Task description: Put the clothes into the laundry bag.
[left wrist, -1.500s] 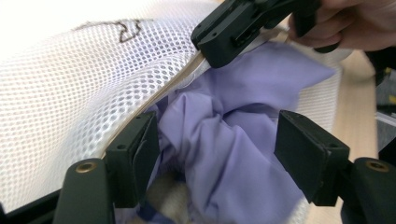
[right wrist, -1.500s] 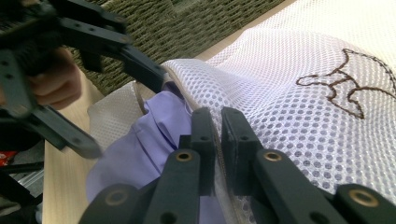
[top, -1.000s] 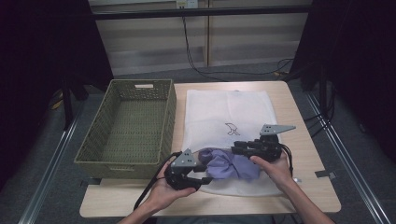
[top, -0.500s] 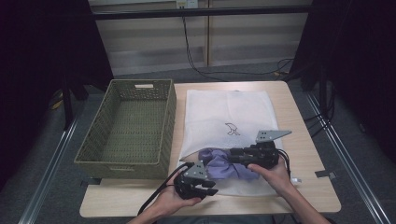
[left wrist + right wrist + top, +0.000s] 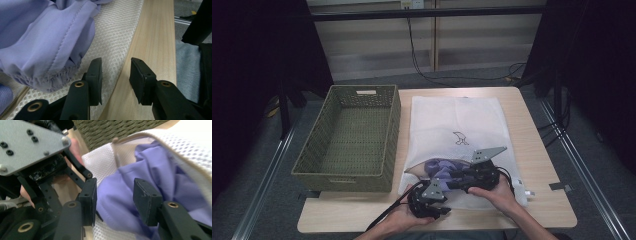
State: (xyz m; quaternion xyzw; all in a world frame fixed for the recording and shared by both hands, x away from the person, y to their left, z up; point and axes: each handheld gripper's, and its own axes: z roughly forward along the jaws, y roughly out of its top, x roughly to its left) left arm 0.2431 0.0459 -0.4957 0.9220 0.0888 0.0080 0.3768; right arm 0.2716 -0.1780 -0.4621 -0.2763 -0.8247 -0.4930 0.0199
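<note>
A white mesh laundry bag (image 5: 457, 120) lies flat on the wooden table (image 5: 542, 160), its mouth toward the person. A purple cloth (image 5: 438, 169) sits bunched in that mouth, partly inside. My left gripper (image 5: 436, 198) is at the bag's near corner. Its jaws (image 5: 117, 75) have just been opening and stand apart over the mesh edge (image 5: 112, 35) and the bare wood, beside the cloth's hem (image 5: 50, 50), gripping nothing. My right gripper (image 5: 458, 180) points left into the cloth. Its jaws (image 5: 115, 195) have also just been opening, and purple cloth (image 5: 150, 170) bulges between them unpinched.
A green woven basket (image 5: 347, 135) stands to the left of the bag, its rim (image 5: 112, 127) close behind the left gripper's grey plate (image 5: 30, 142). The table's near edge (image 5: 155, 37) runs right beside the left jaws. Cables trail off behind the table.
Both grippers have moved nearer to the person. The left one sank to the bag's near corner, and the right one shifted left onto the cloth. The right jaws stand wider.
</note>
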